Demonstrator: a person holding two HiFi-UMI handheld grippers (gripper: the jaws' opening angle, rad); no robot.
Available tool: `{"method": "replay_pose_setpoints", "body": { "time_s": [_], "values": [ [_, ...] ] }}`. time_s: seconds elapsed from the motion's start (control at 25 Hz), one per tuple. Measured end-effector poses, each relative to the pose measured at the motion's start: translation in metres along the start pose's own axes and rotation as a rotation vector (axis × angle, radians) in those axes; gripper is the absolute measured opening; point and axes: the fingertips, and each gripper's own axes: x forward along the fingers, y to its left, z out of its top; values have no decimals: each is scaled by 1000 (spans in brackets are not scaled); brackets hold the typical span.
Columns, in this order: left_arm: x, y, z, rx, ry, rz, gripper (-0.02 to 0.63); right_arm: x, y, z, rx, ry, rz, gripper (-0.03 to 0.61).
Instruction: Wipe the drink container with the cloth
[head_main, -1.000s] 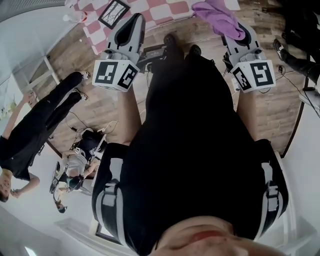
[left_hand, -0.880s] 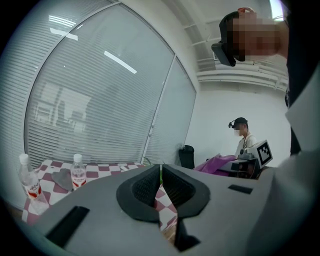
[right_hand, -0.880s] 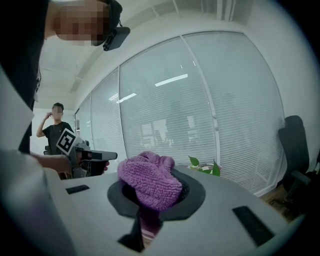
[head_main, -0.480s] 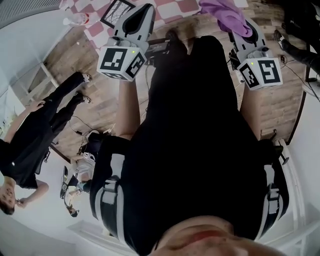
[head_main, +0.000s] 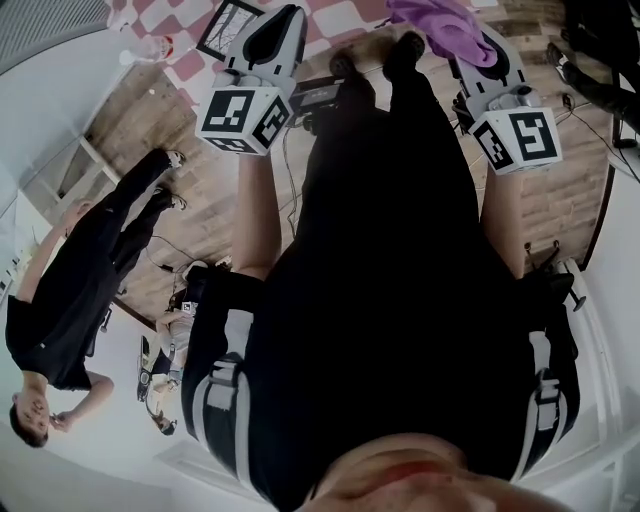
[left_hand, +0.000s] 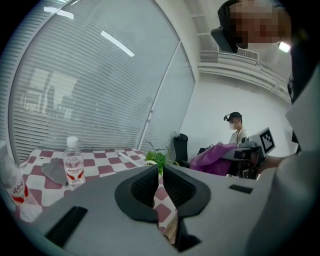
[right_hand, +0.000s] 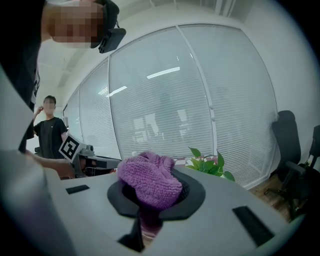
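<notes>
The right gripper (right_hand: 150, 200) is clamped on the purple cloth (right_hand: 148, 180). The left gripper (left_hand: 159, 175) has its 2 jaws together, empty. A water bottle (left_hand: 73, 162) stands upright near the checkered table's (left_hand: 107, 162) edge, just beside a grey cloth (left_hand: 54, 171).

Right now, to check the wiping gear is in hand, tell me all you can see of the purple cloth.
The purple cloth is soft, looped fabric like terry, bunched into a rounded wad. The right gripper is shut on it: part is pinched between the pads and the bulk bulges out past the jaw tips. It is held in the air, touching nothing else in view.
</notes>
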Motion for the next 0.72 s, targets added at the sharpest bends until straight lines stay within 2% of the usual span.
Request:
{"method": "replay_pose_setpoints", "body": {
  "time_s": [0.28,0.48,0.6,0.72],
  "values": [
    [31,-6,-6,10,37,-38,41,2,-11,-2,-1,22,-6,57],
    [53,2,-18,30,71,-31,43,4,-14,-12,5,41,-13,57],
    [67,6,-28,61,115,-35,101,3,-19,-13,6,46,-18,57],
    [84,5,-35,92,152,-37,130,0,-28,-11,8,49,-22,57]
  ]
}}
